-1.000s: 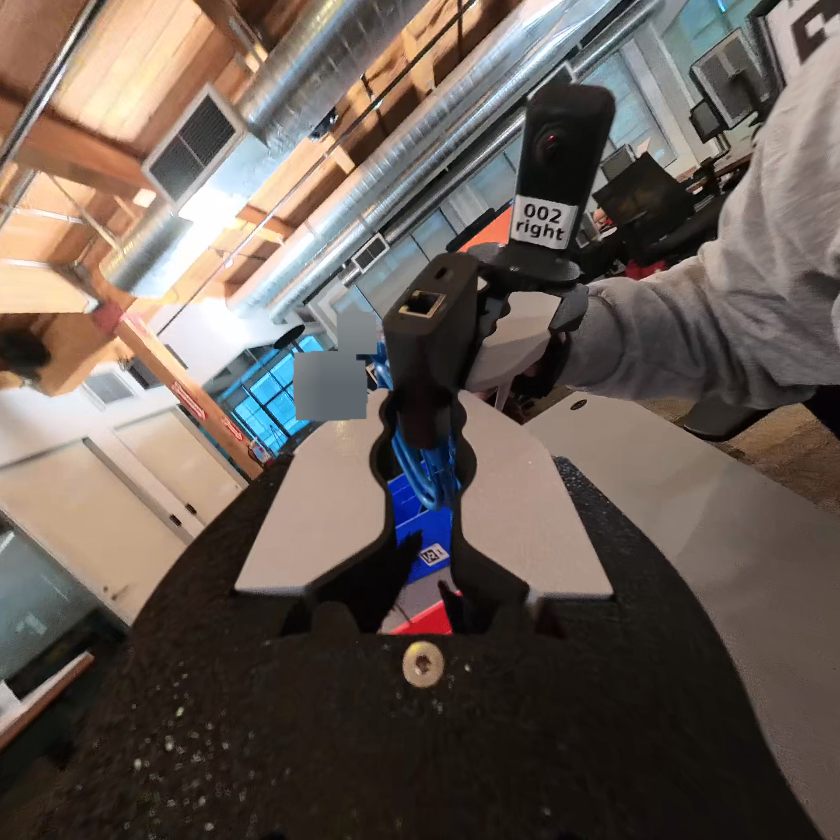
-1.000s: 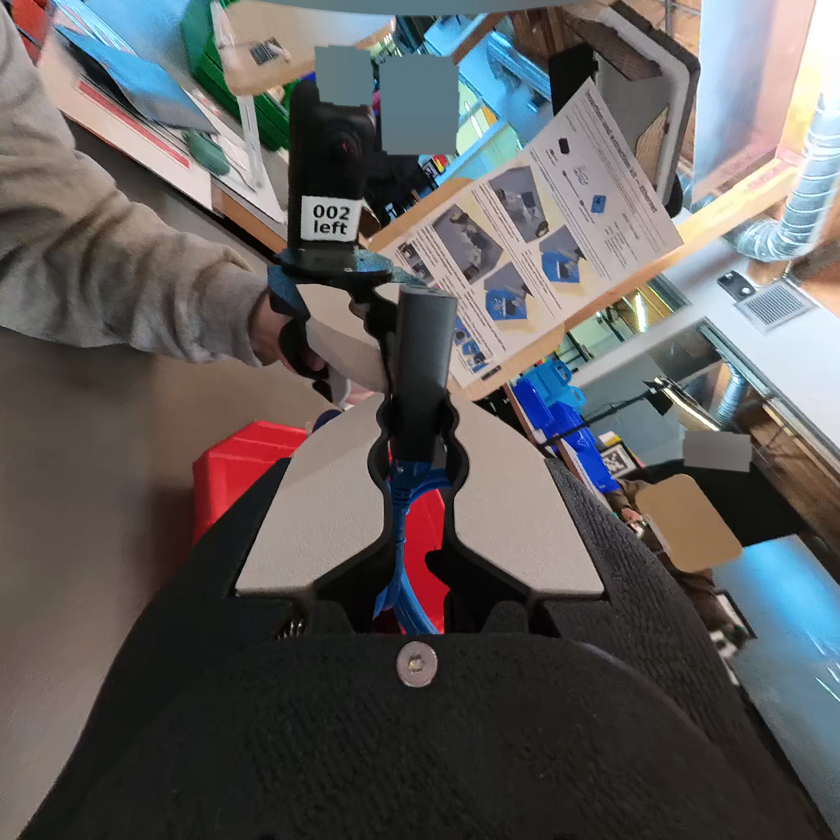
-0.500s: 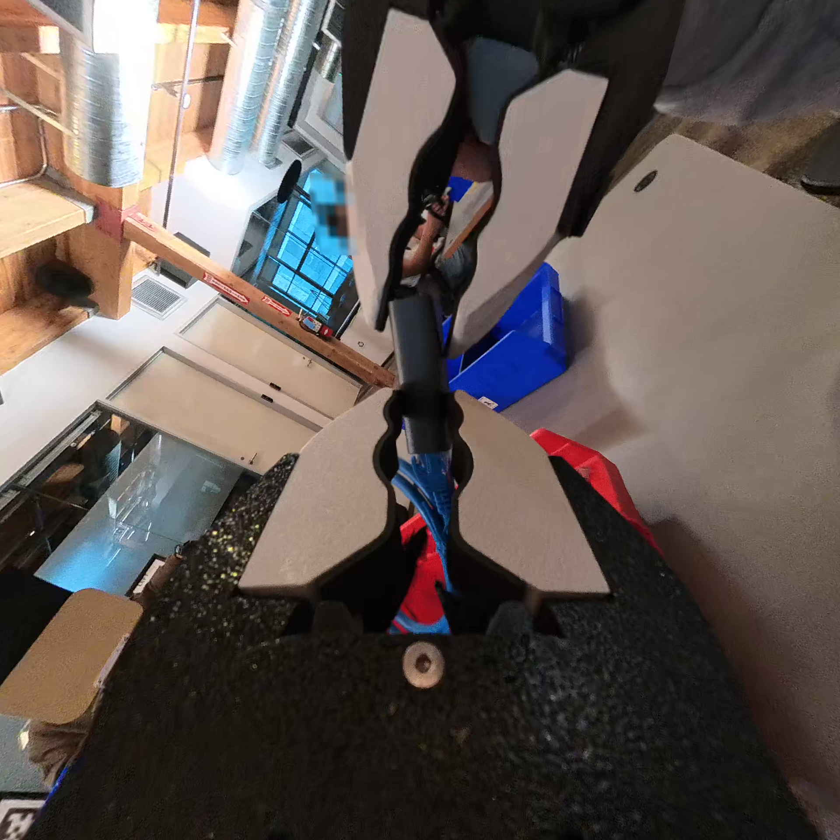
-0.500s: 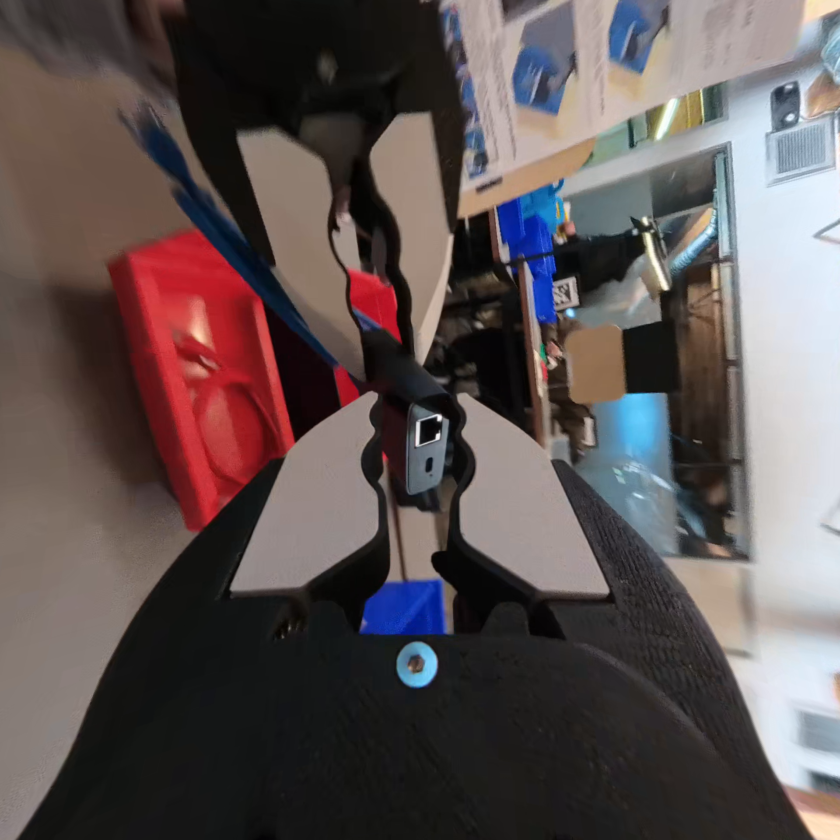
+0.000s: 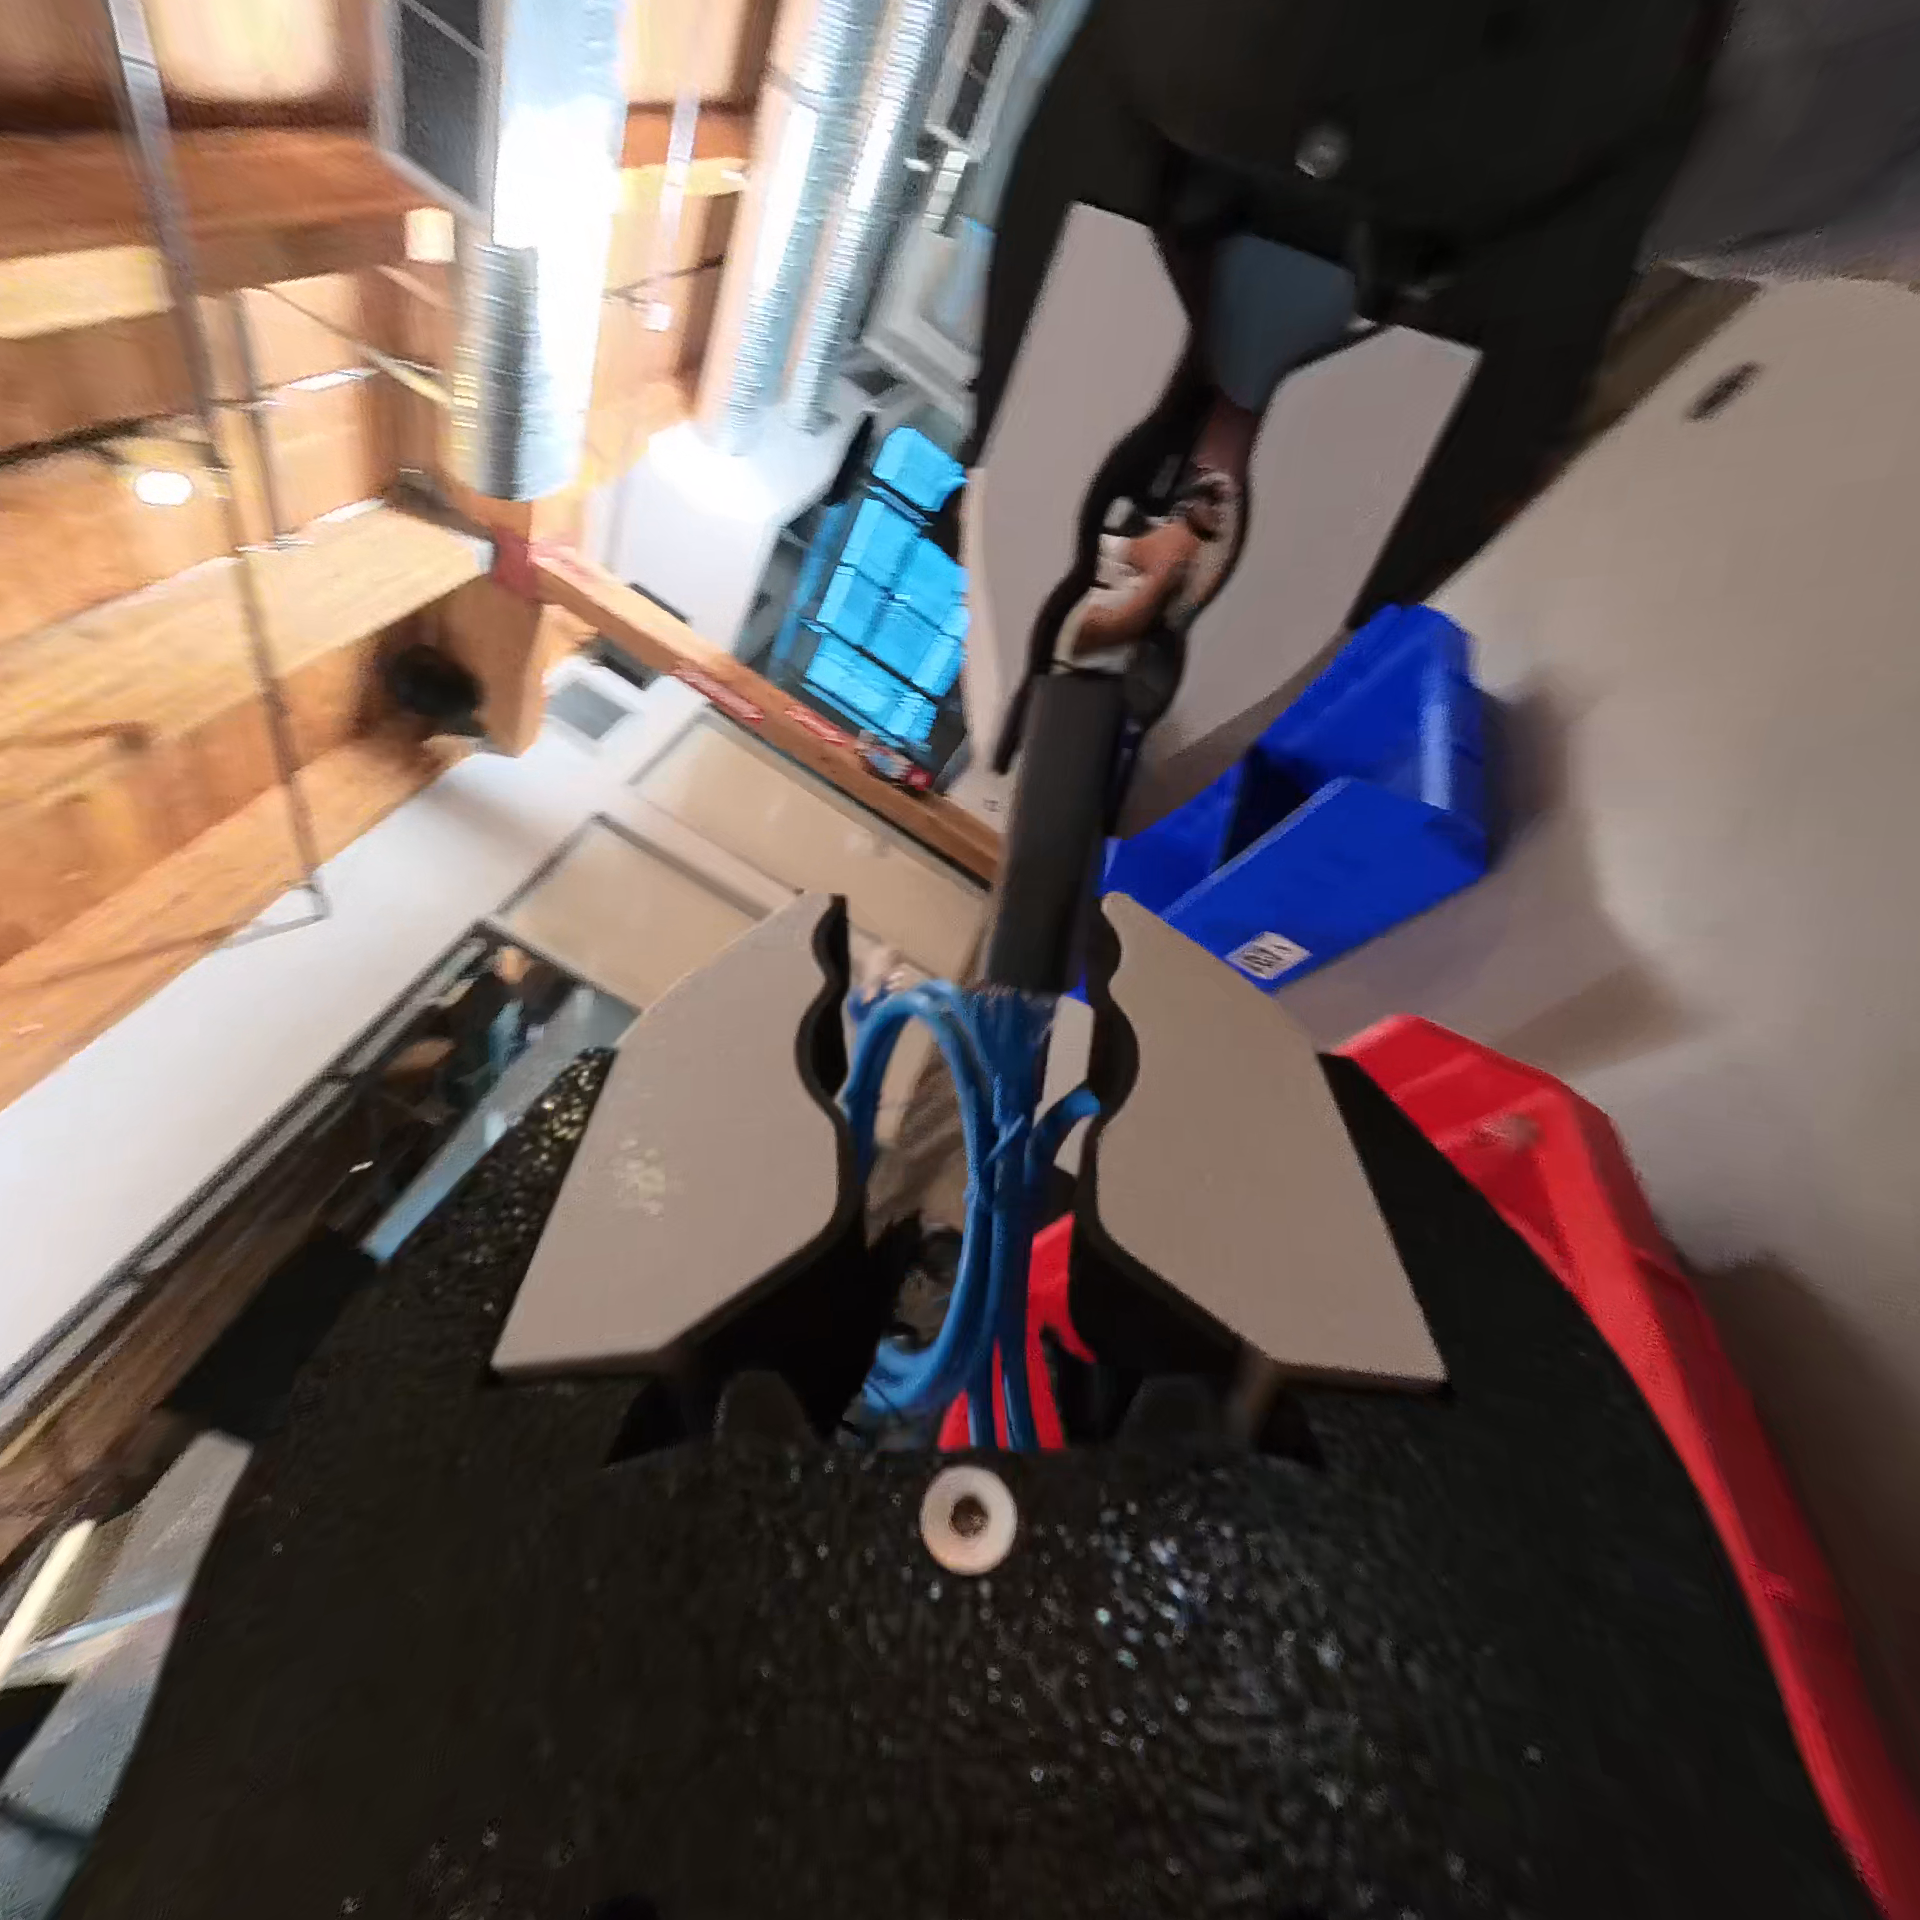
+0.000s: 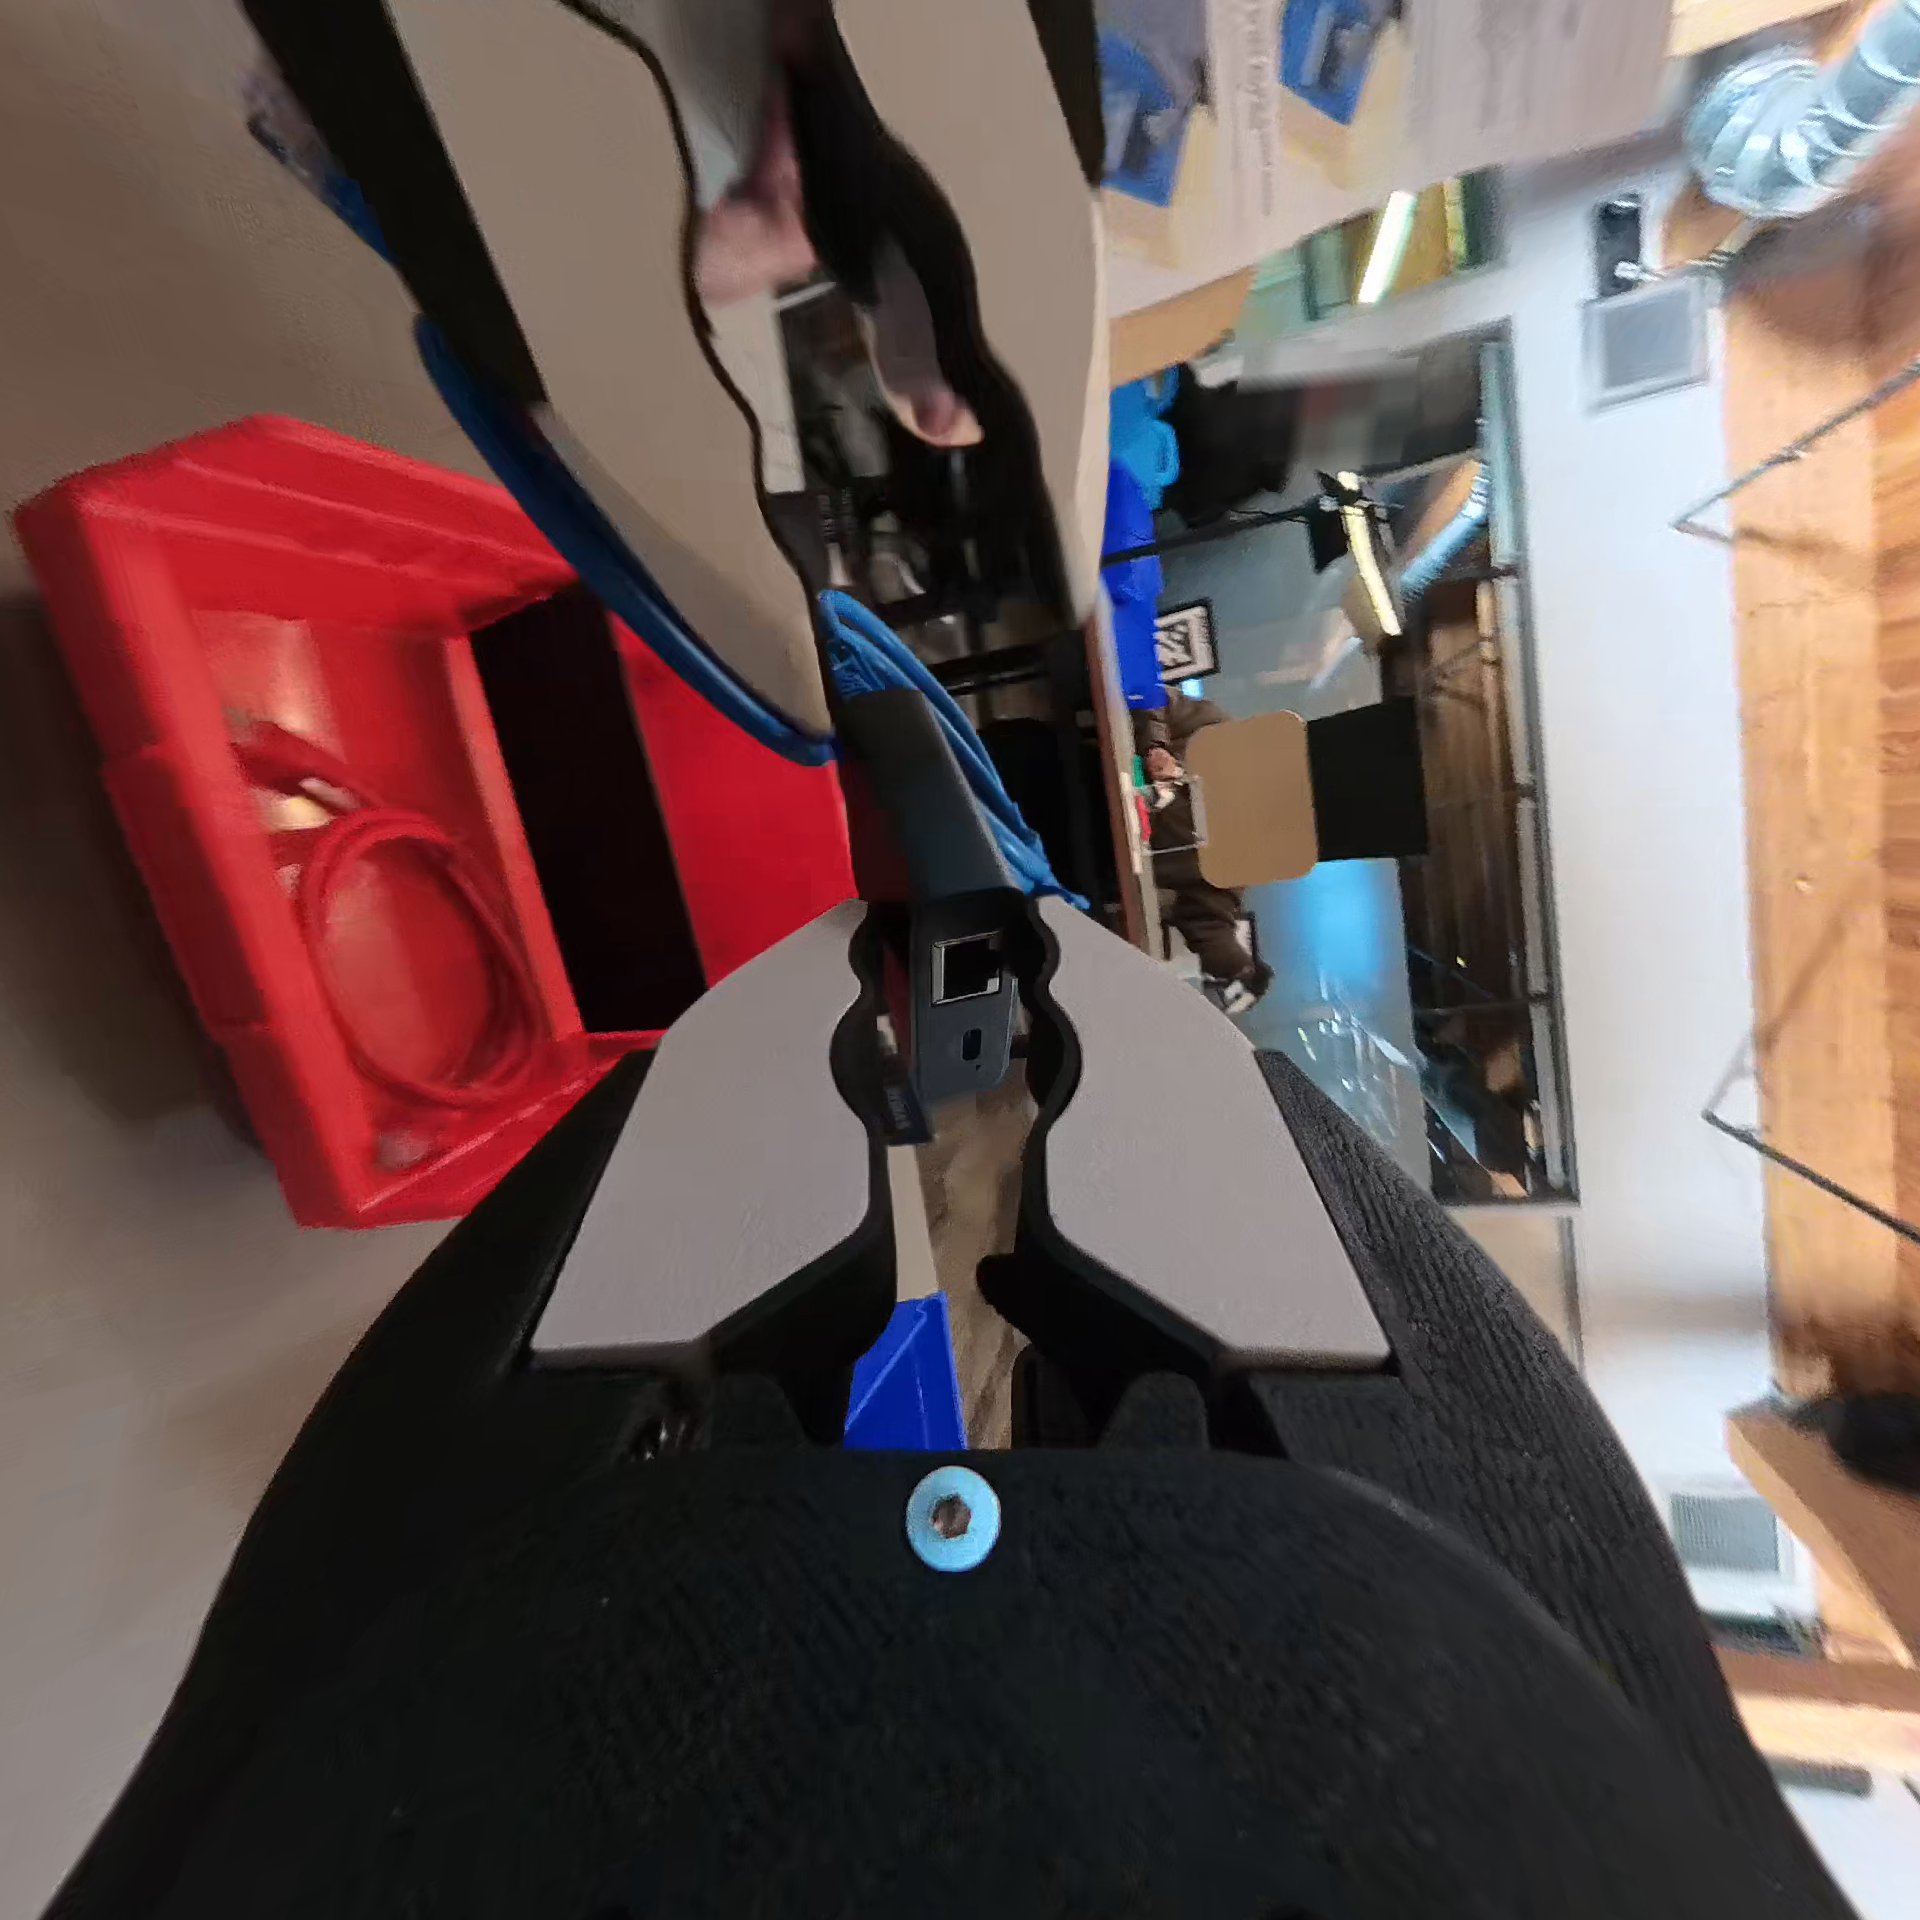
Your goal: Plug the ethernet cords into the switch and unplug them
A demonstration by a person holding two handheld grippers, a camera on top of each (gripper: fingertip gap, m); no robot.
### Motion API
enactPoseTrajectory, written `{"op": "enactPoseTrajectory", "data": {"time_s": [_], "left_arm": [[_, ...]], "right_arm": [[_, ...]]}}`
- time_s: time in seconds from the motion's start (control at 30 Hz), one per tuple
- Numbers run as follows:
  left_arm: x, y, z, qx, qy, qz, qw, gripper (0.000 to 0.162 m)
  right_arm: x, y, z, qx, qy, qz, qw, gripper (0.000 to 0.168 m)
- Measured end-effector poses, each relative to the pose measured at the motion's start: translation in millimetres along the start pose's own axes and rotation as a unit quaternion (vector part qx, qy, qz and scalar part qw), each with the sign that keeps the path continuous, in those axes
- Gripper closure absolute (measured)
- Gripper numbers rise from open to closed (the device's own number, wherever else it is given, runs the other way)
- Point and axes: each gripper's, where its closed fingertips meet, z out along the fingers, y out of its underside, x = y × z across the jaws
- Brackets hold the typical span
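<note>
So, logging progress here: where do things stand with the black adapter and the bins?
Done: red cable coiled in the red bin. In hand: right gripper shut on the black adapter; left gripper open around its blue cable. Remaining: the adapter is in no bin.

Both grippers are speckled black with flat pale grey fingers (image 5: 717, 1132). The adapter (image 6: 961, 997) is dark charcoal grey; the coiled cable (image 5: 987, 1122) on it is bright blue. One bin (image 6: 135, 644) is red and holds a red cable (image 6: 416, 956); another bin (image 5: 1351, 831) is blue. The table (image 5: 1714, 831) is plain light grey.
</note>
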Motion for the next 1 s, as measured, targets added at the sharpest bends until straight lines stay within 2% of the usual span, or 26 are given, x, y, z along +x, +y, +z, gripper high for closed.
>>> {"op": "enactPoseTrajectory", "data": {"time_s": [0.03,0.1,0.2,0.3,0.37,0.43,0.5,0.57,0.7,0.8,0.87,0.93,1.0], "left_arm": [[-13,-4,-4,0.010,-0.036,0.004,0.999,0.117],[-42,-16,-21,0.061,-0.125,0.010,0.990,0.128],[-89,-24,-62,0.137,-0.271,-0.010,0.953,0.150],[-113,-10,-86,0.180,-0.305,-0.065,0.933,0.144],[-121,5,-92,0.211,-0.290,-0.124,0.925,0.140],[-124,31,-83,0.199,-0.258,-0.203,0.923,0.125],[-118,58,-61,0.158,-0.229,-0.301,0.912,0.093],[-93,57,-34,0.167,-0.143,-0.384,0.897,0.075],[-47,27,-7,0.217,0.010,-0.488,0.845,0.078],[-31,16,1,0.238,0.073,-0.564,0.787,0.083],[-30,24,3,0.248,0.066,-0.606,0.753,0.083],[-36,37,1,0.264,0.052,-0.636,0.723,0.092],[-37,49,2,0.271,0.054,-0.653,0.706,0.090]], "right_arm": [[7,3,-1,0.004,0.020,0.013,1.000,0.146],[22,9,-5,0.016,0.060,0.041,0.997,0.146],[43,16,-13,0.041,0.112,0.076,0.990,0.146],[63,20,-22,0.077,0.150,0.122,0.978,0.146],[74,20,-27,0.111,0.162,0.160,0.967,0.146],[81,14,-29,0.159,0.158,0.208,0.952,0.147],[88,2,-29,0.217,0.146,0.259,0.930,0.148],[92,-13,-28,0.276,0.124,0.309,0.902,0.149],[93,-43,-19,0.375,0.077,0.376,0.844,0.150],[84,-56,0,0.393,0.056,0.394,0.829,0.149],[79,-58,12,0.398,0.049,0.406,0.821,0.149],[78,-58,17,0.410,0.047,0.426,0.805,0.149],[78,-58,19,0.424,0.040,0.445,0.788,0.149]]}}
